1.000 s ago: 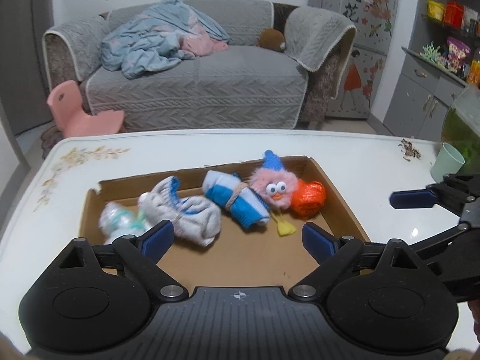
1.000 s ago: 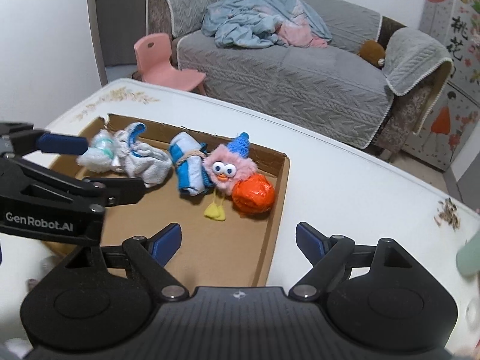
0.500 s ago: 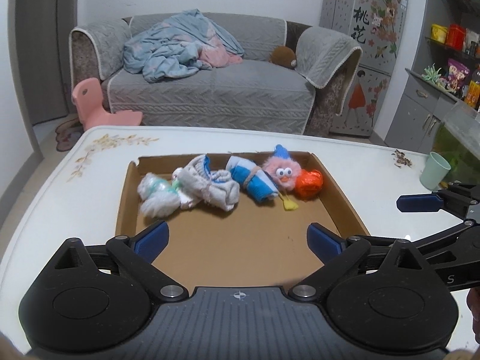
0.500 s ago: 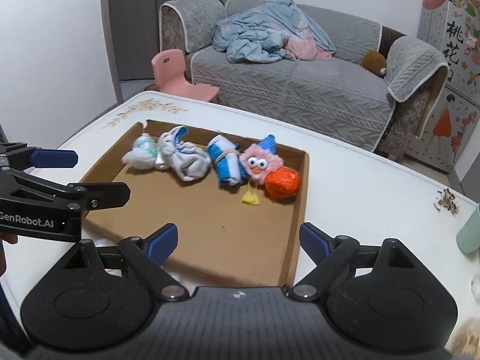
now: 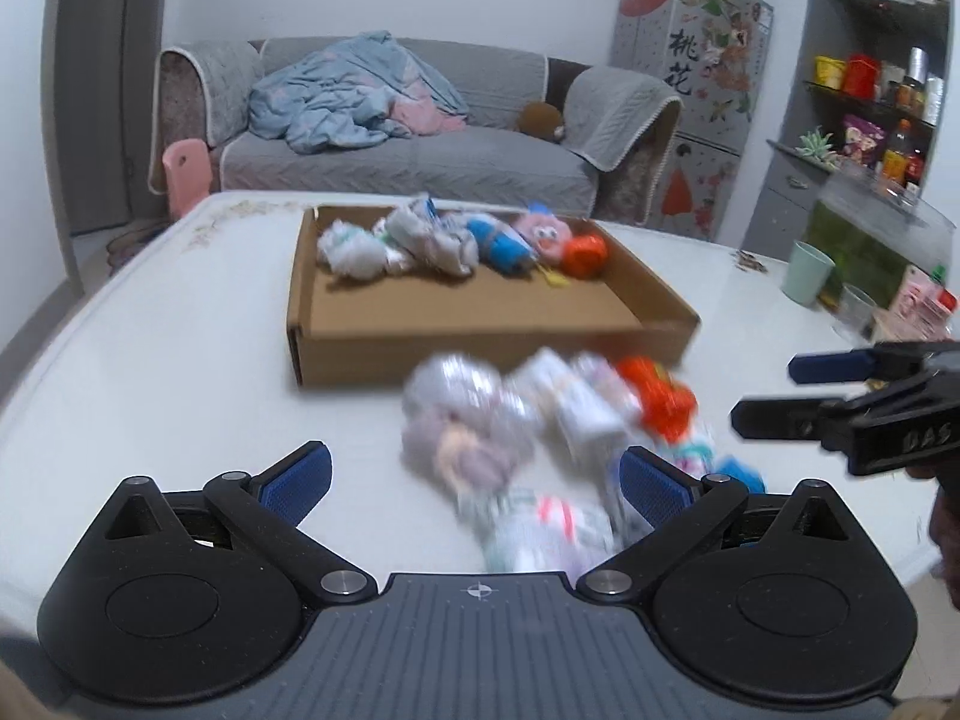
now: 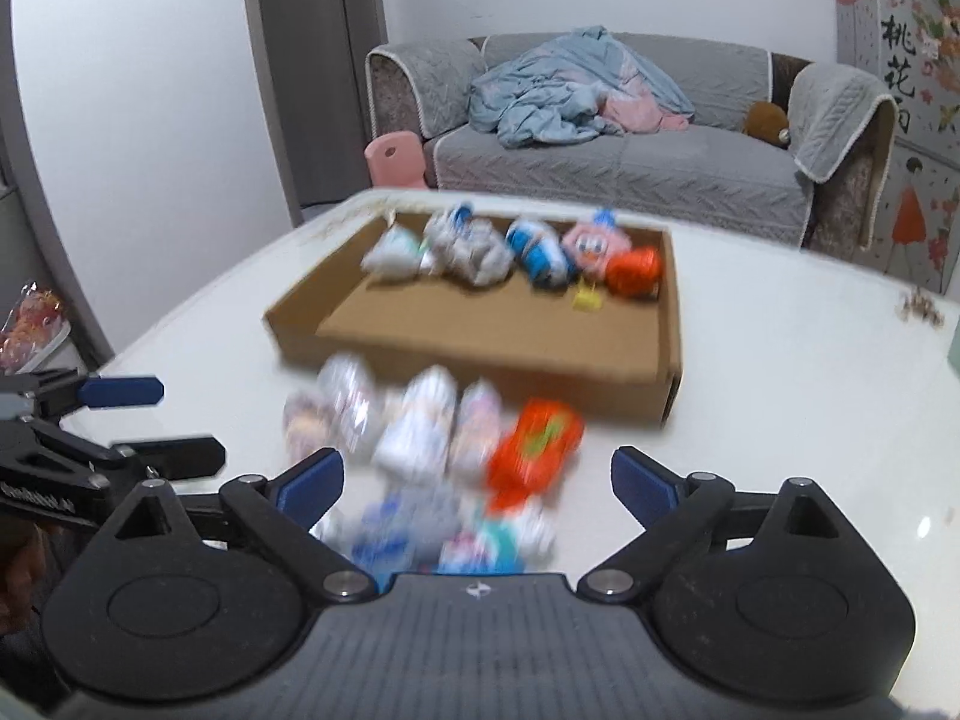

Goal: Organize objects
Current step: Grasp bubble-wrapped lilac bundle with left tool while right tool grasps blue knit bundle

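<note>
1. We find a shallow cardboard box standing on a white table.
2. Along the box's far wall lie five items in a row: a white bundle, a grey-white bundle, a blue-and-white roll, a pink fluffy toy and an orange ball.
3. On the table, just in front of the box's near wall, sits a pile of small packets, too blurred to identify; one is orange.
4. The left gripper has its jaws spread wide, having just been opening. The pile lies between and ahead of its blue pads; nothing is clamped.
5. The right gripper likewise stands wide apart, its jaws having just been opening, with the pile between the fingers and no pad pressing on it.
6. Each gripper appears at the edge of the other's view.
7. Behind the table we note a grey sofa with a crumpled blanket.
</note>
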Action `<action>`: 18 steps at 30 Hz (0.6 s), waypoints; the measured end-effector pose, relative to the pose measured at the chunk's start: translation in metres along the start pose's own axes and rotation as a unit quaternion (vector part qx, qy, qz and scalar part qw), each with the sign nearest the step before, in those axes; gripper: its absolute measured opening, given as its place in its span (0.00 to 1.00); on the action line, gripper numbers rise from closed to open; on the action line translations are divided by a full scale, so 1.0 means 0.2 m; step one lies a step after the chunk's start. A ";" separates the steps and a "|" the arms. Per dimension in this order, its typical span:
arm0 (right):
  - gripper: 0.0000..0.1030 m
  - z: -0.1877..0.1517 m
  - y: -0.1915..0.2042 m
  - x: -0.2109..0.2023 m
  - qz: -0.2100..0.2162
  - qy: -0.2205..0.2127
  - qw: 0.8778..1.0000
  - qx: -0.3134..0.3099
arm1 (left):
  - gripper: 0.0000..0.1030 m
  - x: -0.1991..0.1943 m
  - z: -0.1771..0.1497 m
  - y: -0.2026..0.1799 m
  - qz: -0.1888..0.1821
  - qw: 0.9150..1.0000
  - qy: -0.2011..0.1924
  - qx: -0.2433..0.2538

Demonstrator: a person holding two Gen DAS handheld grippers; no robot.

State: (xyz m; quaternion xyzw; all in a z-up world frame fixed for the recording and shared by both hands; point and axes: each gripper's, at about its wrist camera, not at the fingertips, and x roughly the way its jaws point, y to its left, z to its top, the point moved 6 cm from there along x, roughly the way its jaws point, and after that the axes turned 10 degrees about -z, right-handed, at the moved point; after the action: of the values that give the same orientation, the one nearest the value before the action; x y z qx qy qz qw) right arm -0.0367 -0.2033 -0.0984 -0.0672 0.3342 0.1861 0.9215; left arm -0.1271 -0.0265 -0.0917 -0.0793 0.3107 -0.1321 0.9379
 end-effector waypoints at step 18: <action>0.82 -0.28 0.02 0.07 0.011 0.022 1.000 -0.002 | 0.88 0.21 -0.25 0.00 -0.041 0.997 0.051 0.039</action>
State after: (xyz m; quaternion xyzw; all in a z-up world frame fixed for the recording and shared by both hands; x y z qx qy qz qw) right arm -0.0614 -0.2095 -0.1514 -0.0692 0.3551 0.1952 0.9116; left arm -0.1254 -0.0414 -0.1551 -0.0483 0.3489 -0.1866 0.9171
